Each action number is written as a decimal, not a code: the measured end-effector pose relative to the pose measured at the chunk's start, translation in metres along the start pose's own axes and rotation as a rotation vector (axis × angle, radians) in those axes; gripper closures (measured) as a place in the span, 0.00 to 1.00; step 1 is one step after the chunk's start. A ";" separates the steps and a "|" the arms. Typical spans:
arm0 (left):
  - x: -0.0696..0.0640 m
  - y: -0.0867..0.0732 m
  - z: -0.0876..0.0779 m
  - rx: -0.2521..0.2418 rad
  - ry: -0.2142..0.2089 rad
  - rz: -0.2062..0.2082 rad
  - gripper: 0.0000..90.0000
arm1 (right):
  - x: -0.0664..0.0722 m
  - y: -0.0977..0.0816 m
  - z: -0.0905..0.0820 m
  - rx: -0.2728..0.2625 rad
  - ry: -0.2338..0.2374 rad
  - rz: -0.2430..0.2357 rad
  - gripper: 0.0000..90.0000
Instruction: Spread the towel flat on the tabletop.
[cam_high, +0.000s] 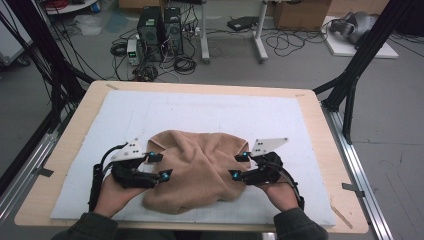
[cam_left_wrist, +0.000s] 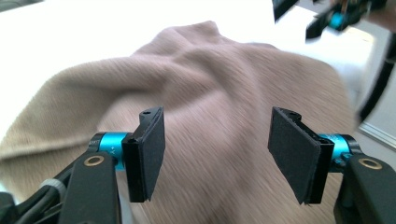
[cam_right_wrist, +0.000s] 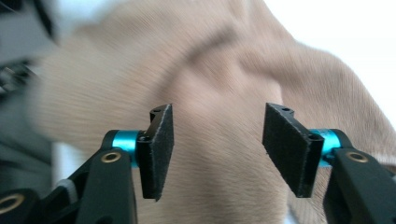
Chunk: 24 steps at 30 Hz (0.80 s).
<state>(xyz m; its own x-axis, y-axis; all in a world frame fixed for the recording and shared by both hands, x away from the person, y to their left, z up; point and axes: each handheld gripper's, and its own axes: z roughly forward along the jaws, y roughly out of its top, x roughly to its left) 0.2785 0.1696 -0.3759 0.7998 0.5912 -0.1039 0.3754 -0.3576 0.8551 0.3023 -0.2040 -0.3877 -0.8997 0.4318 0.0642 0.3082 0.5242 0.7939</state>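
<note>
Your left gripper (cam_high: 159, 166) and right gripper (cam_high: 239, 165) gape wide, gripping nothing, flanking the tan cloth (cam_high: 196, 168); white bench (cam_high: 210, 112) beyond lies open.

Crumpled tan fleece cloth (cam_high: 197, 167) heaped at the near middle of the white-matted wooden surface (cam_high: 210, 107), the one obstacle on it. Left gripper (cam_high: 159, 166) and right gripper (cam_high: 239, 165) flank it, jaws apart with nothing between. Bare mat beyond the cloth and along both side edges gives free passage. Black frame struts (cam_high: 357, 65) stand off the surface's far corners.
</note>
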 end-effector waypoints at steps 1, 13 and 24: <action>0.003 -0.001 0.008 0.015 0.018 0.003 0.42 | -0.006 -0.006 0.018 0.053 -0.016 0.006 0.46; 0.010 -0.025 0.036 0.146 0.024 0.023 0.89 | -0.003 -0.024 0.049 0.121 0.044 -0.024 0.93; -0.019 -0.055 -0.028 0.082 0.013 0.000 0.91 | 0.049 -0.036 0.014 0.087 0.125 -0.065 0.94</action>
<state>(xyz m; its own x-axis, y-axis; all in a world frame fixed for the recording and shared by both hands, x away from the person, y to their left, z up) 0.2293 0.1979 -0.4073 0.7938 0.6004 -0.0965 0.4129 -0.4157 0.8104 0.2517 -0.1917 -0.4211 -0.9484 0.3029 0.0937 0.2689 0.6119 0.7438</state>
